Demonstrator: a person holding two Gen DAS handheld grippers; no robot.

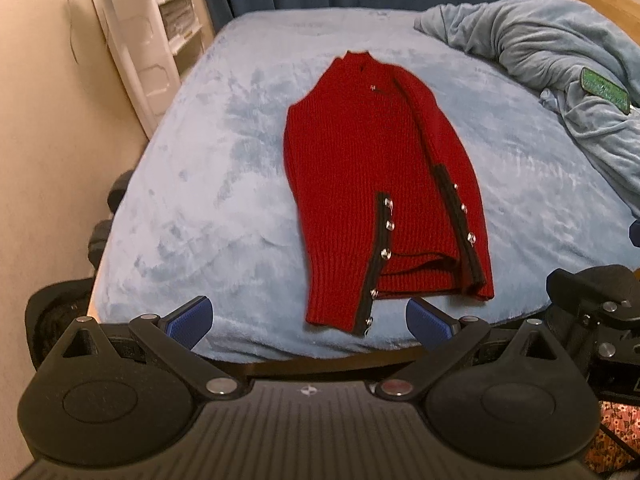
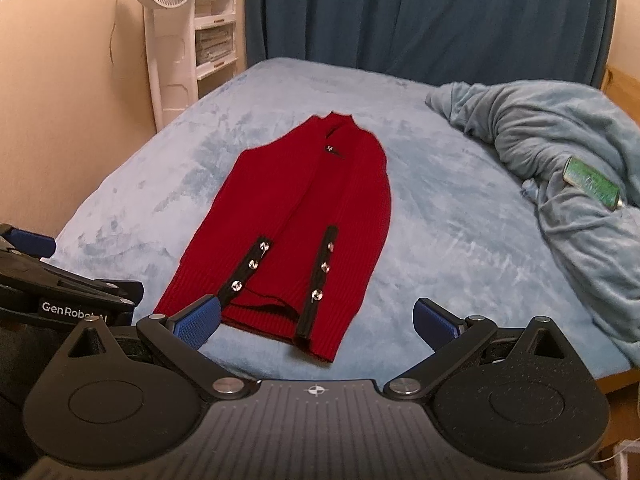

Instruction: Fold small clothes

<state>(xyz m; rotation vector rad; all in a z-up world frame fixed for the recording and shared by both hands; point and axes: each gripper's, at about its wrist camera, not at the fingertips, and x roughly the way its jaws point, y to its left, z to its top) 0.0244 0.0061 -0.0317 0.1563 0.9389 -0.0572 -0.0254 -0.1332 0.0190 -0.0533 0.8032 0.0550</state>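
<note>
A small red knit sweater [image 1: 360,168] lies flat on the light blue bed [image 1: 200,184], collar away from me, both sleeves folded over its front, black cuff strips with shiny buttons near the hem. It also shows in the right wrist view [image 2: 296,216]. My left gripper [image 1: 309,322] is open and empty, just short of the hem at the bed's near edge. My right gripper [image 2: 317,320] is open and empty, hovering over the hem's right part. The left gripper's body [image 2: 60,292] shows at the left of the right wrist view.
A crumpled grey-blue blanket [image 2: 560,168] with a green item [image 2: 592,186] on it fills the bed's right side. A white standing fan [image 2: 164,20] and shelves stand at the left wall. Dark blue curtains [image 2: 420,16] hang behind the bed.
</note>
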